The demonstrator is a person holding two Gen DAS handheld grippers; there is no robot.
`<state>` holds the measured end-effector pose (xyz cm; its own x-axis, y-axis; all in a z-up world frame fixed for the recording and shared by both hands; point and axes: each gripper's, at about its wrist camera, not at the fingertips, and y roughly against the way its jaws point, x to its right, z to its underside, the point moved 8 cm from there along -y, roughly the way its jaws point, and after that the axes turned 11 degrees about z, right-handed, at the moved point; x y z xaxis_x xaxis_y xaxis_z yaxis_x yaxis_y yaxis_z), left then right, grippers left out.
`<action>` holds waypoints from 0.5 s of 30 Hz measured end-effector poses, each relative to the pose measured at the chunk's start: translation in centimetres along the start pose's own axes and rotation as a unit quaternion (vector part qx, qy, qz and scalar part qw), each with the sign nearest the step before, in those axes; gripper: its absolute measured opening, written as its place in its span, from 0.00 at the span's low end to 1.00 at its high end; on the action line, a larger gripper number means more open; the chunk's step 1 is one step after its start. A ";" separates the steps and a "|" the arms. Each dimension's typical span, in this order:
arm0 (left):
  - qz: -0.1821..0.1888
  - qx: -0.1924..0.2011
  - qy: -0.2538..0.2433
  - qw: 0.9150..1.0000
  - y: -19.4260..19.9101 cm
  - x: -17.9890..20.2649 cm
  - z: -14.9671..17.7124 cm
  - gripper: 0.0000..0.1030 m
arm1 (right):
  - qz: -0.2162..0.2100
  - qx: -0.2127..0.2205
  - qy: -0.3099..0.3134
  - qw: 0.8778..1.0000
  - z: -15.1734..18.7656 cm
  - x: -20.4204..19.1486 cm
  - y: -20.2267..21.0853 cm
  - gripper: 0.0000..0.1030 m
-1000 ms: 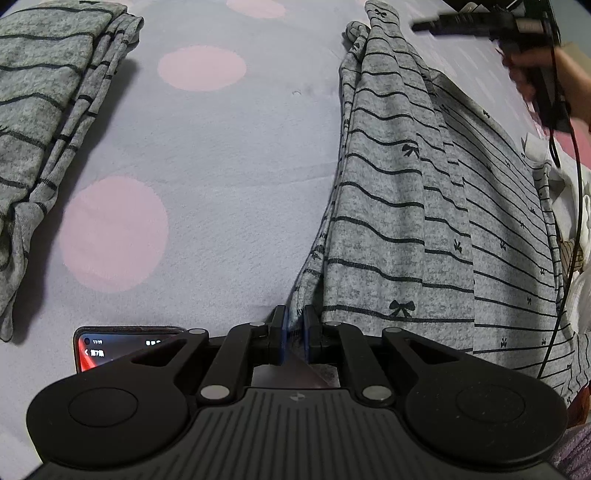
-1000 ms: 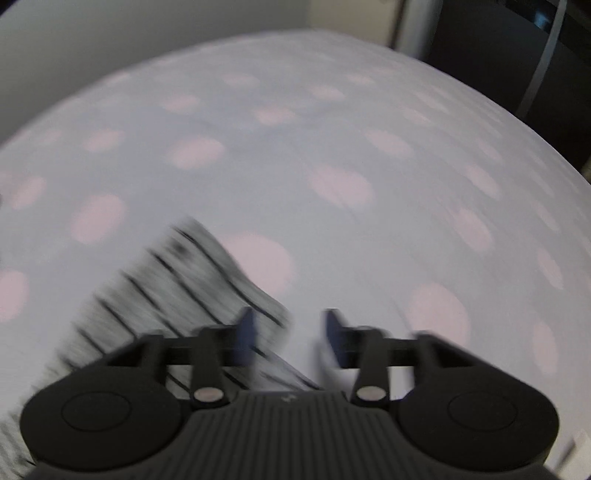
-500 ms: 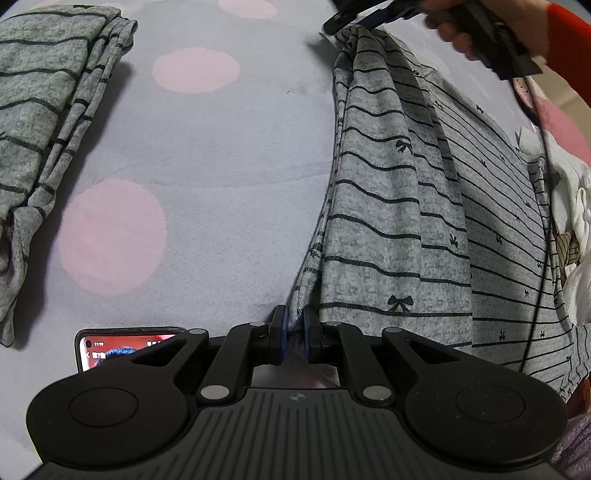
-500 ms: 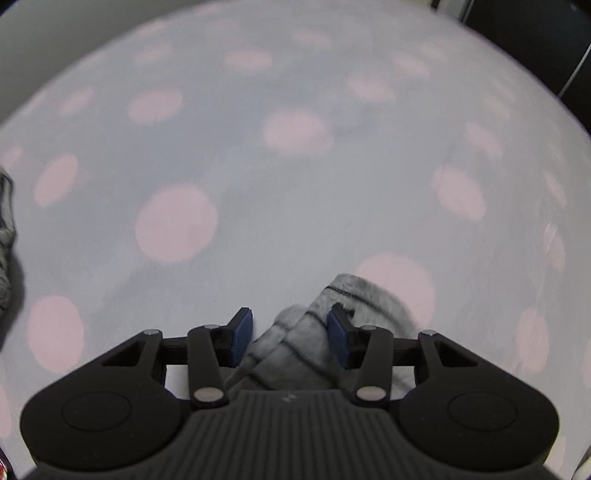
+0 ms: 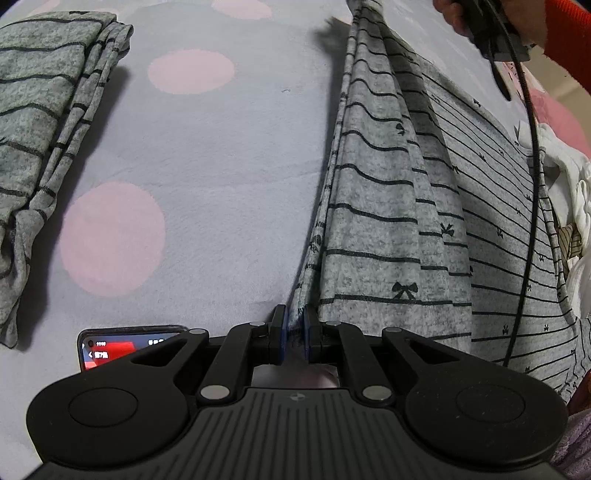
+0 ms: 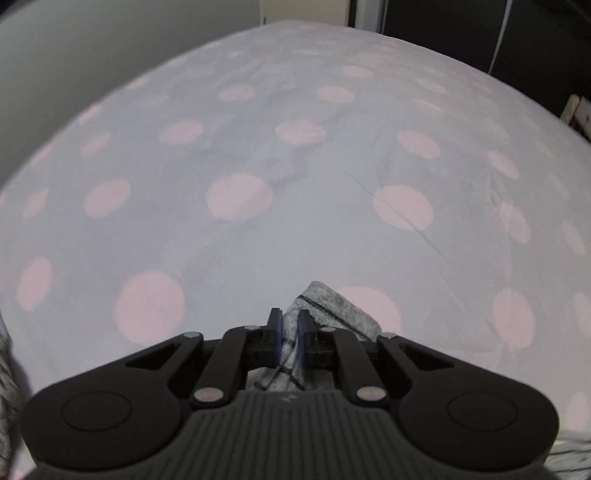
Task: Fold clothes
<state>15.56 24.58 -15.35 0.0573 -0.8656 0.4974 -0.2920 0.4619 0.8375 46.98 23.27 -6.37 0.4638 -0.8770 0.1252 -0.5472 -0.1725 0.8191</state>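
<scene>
The bed (image 6: pixel 258 240) is covered by a pale sheet with pink dots, and a large part of it lies free ahead of the right gripper (image 6: pixel 290 332), up to the far edge where a wall and dark furniture begin. On the left side of the bed a folded grey striped garment (image 5: pixel 40 122) lies, well apart from the one being handled. Between them the sheet is bare. A phone (image 5: pixel 122 345) with a lit screen lies just beside the left gripper (image 5: pixel 294 325), partly hidden under it.

The grey striped garment with small bows (image 5: pixel 388 206) is stretched in a long band between the two grippers. The left gripper is pressed together on its near edge. At the far end, the right gripper is closing its jaws on a bunched corner of the same cloth, which sits between the blue pads (image 6: pixel 279 332). A hand (image 5: pixel 480 18) with a red sleeve (image 5: pixel 565 40) holds that gripper, and a black cable (image 5: pixel 528 184) hangs from it across the garment.

One second ago the right gripper stood spread and beside the cloth; now the cloth is between its pads and the far end is lifted. The left gripper has not changed its pinch.
</scene>
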 end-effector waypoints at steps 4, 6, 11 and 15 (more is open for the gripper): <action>0.004 0.002 0.012 1.000 0.2 -0.1 0.2 0.06 | -0.034 0.025 0.009 0.999 0.1 -1.1 0.0 0.20; 0.005 0.005 0.019 1.000 0.3 0.0 0.1 0.06 | -0.019 0.052 0.018 0.998 -0.4 -1.2 0.3 0.53; 0.012 0.015 0.032 0.999 1.4 -0.2 0.1 0.07 | -0.001 0.071 0.034 0.997 -0.9 -0.5 2.0 0.56; 0.017 0.027 0.041 0.999 2.7 -0.4 -0.1 0.15 | -0.005 0.067 0.042 0.997 1.6 0.7 3.9 0.56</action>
<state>14.82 26.16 -13.31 0.1234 -0.8305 0.5432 -0.3466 0.4769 0.8077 44.08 21.22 -3.96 0.5229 -0.8356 0.1683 -0.6274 -0.2437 0.7396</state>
